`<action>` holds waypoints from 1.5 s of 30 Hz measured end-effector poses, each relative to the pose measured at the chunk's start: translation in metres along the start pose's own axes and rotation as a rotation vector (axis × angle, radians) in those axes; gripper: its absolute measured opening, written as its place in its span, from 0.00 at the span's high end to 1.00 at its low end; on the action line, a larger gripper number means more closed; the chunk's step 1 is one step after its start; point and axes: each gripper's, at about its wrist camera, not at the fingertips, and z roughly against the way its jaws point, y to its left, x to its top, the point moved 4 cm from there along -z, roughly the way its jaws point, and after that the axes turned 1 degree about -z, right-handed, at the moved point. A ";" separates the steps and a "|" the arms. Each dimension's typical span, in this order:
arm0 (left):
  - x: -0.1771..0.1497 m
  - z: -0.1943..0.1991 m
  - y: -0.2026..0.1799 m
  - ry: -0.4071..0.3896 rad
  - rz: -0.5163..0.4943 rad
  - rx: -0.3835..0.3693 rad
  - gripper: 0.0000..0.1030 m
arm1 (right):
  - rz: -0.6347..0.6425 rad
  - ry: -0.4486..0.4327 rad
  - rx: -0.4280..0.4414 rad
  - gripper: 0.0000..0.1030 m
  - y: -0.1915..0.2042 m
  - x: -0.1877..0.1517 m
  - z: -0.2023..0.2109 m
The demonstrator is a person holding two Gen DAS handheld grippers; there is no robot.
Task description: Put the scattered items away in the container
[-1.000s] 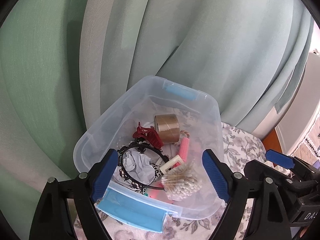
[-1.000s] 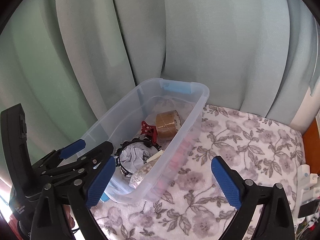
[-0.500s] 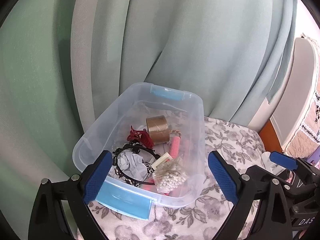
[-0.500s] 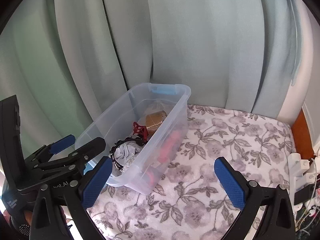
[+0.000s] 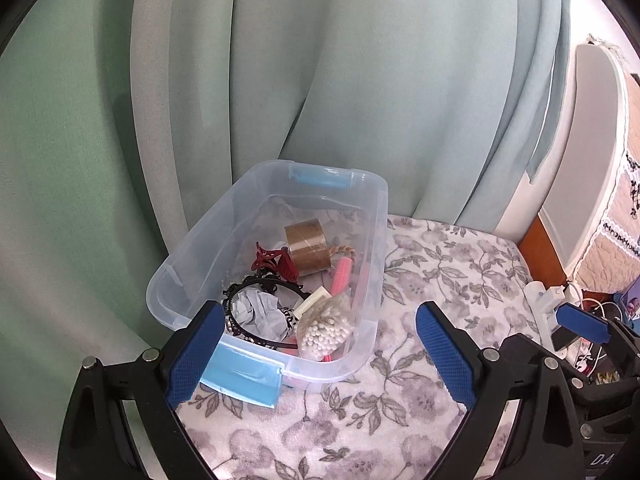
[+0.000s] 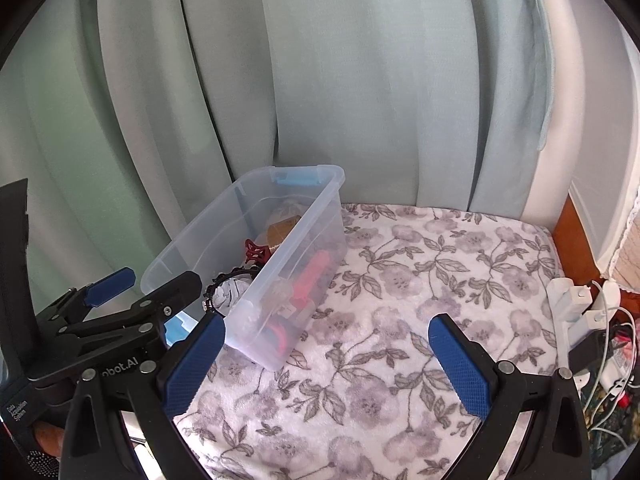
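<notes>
Both tools stand spread with nothing between the pads: your left gripper (image 5: 316,356) frames the near end of the container (image 5: 376,264), and your right gripper (image 6: 326,360) hovers over bare floral cloth (image 6: 400,280), with the container ahead and to its left. Seen from the left tool, the container lies just beyond the fingertips, its long axis running away from you toward the curtain (image 5: 360,80) and leaning slightly to the right; a blue latch (image 5: 240,376) marks the near short end and a second blue latch (image 5: 322,176) the far one. Its open mouth faces up. Contents visible along that axis, near to far: a bag of cotton swabs (image 5: 326,326), a black headband (image 5: 260,292) around crumpled paper (image 5: 258,310), a red hair claw (image 5: 274,260), a pink roller (image 5: 341,276) and a roll of brown tape (image 5: 308,246). No loose item shows on the cloth in either view, so the tidying appears largely done. Expect the container to be light, its thin clear walls flexing under pressure and fairly slick; should you need to move it, take hold at the stiffer rolled rim or a latched end rather than mid-wall. The swab bag is soft and would deform if pinched.
</notes>
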 end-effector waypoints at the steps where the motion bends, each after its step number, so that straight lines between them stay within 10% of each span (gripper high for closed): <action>1: -0.001 0.001 -0.002 0.004 -0.006 0.004 0.06 | -0.004 0.001 -0.004 0.00 -0.001 -0.002 0.002; 45: -0.020 0.066 -0.004 0.001 -0.039 0.050 0.06 | -0.062 -0.038 -0.142 0.00 0.013 -0.028 0.077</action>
